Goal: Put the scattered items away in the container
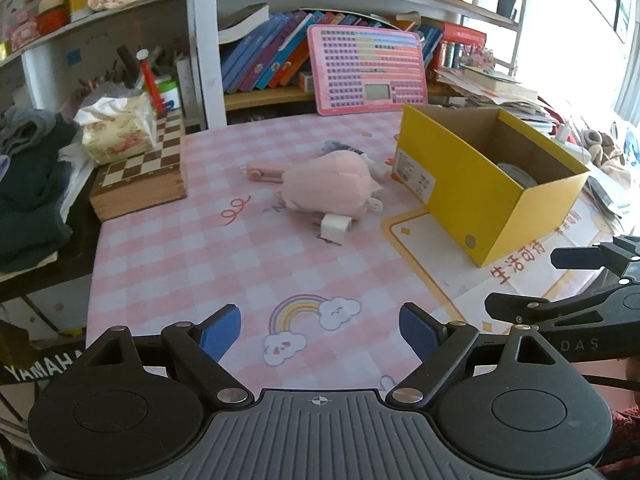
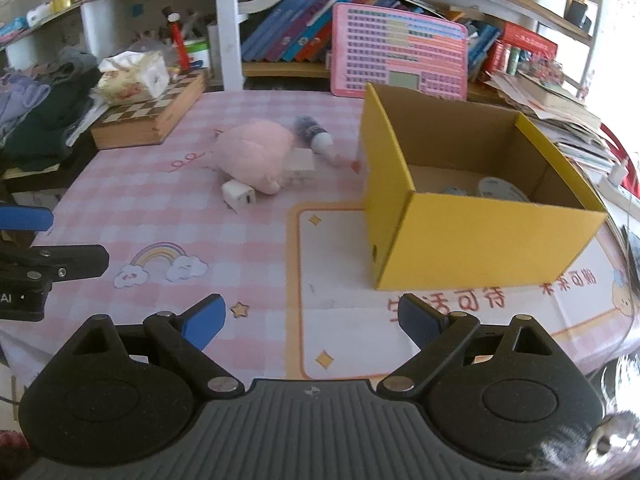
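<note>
A pink plush toy (image 1: pixel 334 178) (image 2: pixel 256 152) lies mid-table on the pink checked cloth. A white plug charger (image 1: pixel 334 227) (image 2: pixel 238 196) rests against its near side. Behind the plush lie a pink stick-shaped item (image 1: pixel 260 172) and a small bottle with a dark body and white cap (image 2: pixel 314 133). The yellow cardboard box (image 1: pixel 476 200) (image 2: pixel 480 232) stands open-topped to the right, with round white items on its floor. My left gripper (image 1: pixel 320 334) hovers open above the rainbow print, nothing between its fingers. My right gripper (image 2: pixel 312 322) is open and empty, in front of the box.
A wooden chess box (image 1: pixel 140 178) with a tissue pack (image 1: pixel 118 128) on it sits at the left. Dark clothes are heaped beyond the left table edge. A pink keyboard toy (image 1: pixel 366 68) leans on the bookshelf behind. Paper stacks crowd the right.
</note>
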A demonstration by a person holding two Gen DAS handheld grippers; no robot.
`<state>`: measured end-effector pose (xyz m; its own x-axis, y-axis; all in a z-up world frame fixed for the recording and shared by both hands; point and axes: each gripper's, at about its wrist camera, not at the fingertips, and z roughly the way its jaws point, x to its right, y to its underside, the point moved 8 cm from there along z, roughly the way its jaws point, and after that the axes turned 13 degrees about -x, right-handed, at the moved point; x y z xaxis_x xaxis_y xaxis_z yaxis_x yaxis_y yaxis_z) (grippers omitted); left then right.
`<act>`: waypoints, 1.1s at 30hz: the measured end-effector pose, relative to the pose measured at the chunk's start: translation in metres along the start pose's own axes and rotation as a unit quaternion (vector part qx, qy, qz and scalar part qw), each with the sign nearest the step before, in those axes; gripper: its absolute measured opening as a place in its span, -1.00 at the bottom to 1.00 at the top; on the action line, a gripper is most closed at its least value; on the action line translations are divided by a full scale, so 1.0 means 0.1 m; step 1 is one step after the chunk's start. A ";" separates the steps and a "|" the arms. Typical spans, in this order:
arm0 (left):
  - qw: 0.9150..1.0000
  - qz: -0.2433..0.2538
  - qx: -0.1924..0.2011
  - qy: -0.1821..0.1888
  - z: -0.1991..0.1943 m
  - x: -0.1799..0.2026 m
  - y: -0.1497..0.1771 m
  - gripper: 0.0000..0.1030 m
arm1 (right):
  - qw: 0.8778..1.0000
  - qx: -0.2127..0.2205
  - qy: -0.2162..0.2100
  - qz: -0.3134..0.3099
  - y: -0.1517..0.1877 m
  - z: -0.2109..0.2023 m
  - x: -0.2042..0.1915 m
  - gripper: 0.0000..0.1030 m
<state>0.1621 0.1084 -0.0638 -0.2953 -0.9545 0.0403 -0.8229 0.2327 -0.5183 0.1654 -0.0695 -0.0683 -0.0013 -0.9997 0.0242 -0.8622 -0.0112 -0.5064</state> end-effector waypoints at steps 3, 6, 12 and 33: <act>1.000 -0.007 0.003 -0.001 0.00 -0.07 -0.01 0.72 | 1.000 0.006 -0.004 -0.008 -0.05 0.00 -0.06 0.80; 1.000 -0.011 0.007 -0.002 0.00 -0.12 -0.03 0.72 | 1.000 0.016 -0.009 -0.019 -0.12 -0.02 -0.13 0.76; 1.000 -0.018 0.011 -0.002 0.00 -0.17 -0.05 0.72 | 0.999 0.031 -0.015 -0.041 -0.22 -0.06 -0.24 0.72; 1.000 -0.027 0.004 0.002 0.18 -0.16 -0.18 0.72 | 0.996 0.044 -0.020 -0.079 -0.55 0.08 -0.26 0.72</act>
<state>0.1907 0.1155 -0.0705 -0.2527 -0.9649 0.0718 -0.8339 0.1796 -0.5219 0.2168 -0.0433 -0.0484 0.1523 -0.9854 0.0760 -0.8021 -0.1682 -0.5730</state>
